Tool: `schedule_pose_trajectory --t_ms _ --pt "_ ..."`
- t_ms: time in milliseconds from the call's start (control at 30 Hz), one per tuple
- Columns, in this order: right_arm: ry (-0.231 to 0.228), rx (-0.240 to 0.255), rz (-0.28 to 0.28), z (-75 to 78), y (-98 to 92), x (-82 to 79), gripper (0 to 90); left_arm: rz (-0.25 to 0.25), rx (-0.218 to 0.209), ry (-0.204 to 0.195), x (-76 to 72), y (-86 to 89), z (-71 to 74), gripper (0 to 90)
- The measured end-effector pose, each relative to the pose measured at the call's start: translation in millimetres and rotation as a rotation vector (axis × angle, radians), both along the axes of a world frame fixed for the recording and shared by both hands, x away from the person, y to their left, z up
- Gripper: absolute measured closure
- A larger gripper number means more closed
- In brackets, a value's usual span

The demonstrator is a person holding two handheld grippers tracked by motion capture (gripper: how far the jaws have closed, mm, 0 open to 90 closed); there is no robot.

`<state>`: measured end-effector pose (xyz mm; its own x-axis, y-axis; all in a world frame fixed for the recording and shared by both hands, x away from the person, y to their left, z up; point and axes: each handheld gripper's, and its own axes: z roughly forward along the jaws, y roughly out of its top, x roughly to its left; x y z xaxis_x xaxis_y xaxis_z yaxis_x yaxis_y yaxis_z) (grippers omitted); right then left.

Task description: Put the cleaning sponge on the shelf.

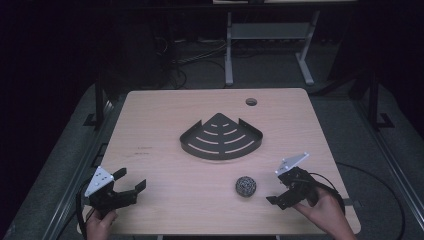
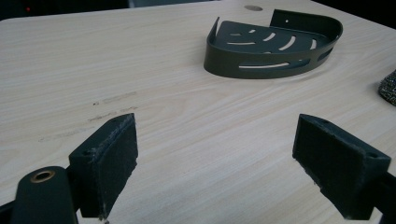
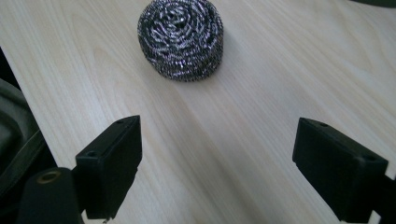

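1. Our left black two-jaw gripper (image 1: 131, 181) sits at the near left corner of the pale wooden table (image 1: 150, 130); its jaws stand wide apart with nothing between them.
2. Ahead of it, near the table's middle, we see the dark metal quarter-round corner shelf with slotted floor (image 1: 221, 137), lying flat, well apart from both grippers.
3. Right of centre, near the front edge, rests the round steel-wire scouring ball (image 1: 246, 186), clear of the shelf.
4. Just right of the ball we hold our right black two-jaw gripper (image 1: 277, 192), jaws spread wide and empty, pointing at the ball (image 3: 181, 37) without touching it.
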<state>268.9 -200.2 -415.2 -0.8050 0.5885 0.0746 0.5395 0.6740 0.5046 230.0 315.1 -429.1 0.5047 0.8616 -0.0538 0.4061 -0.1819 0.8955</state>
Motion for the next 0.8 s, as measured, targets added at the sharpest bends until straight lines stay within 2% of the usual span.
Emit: schedule_pose_trajectory --t_ms 400,800 --pt "0.01 -0.011 0.053 -0.2 26.0 12.9 15.4 0.009 -0.01 -0.004 -0.2 2.3 1.0 13.3" --pt "0.021 -0.027 0.09 -0.4 44.3 22.3 15.5 0.001 -0.006 -0.006 0.0 0.4 1.1 13.3"
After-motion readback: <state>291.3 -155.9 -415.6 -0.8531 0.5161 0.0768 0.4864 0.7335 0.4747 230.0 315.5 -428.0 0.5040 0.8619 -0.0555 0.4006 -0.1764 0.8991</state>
